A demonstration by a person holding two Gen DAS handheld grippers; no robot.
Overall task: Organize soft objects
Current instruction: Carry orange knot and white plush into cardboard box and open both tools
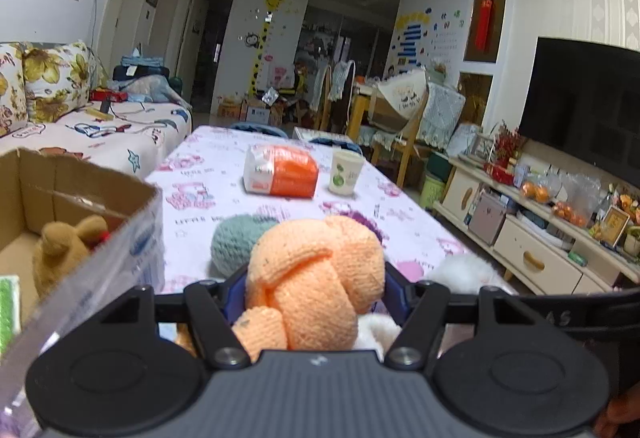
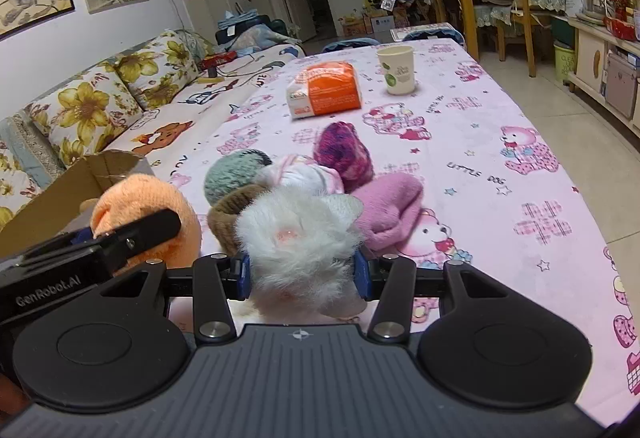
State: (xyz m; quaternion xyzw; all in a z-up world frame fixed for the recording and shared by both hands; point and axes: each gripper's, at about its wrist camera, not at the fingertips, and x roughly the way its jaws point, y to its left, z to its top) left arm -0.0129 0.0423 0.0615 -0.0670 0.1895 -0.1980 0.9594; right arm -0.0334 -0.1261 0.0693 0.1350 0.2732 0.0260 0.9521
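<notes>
My left gripper is shut on an orange knitted soft item, held just right of the cardboard box; it also shows in the right wrist view. A tan plush toy lies in the box. My right gripper is shut on a white fluffy soft item. Beyond it on the table lie a teal knitted ball, a brown knitted piece, a pink-white bundle, a purple knitted item and a pink fleece item.
An orange-white packet and a paper cup stand further back on the pink cartoon tablecloth. A floral sofa runs along the left. Chairs and a TV cabinet stand at the right.
</notes>
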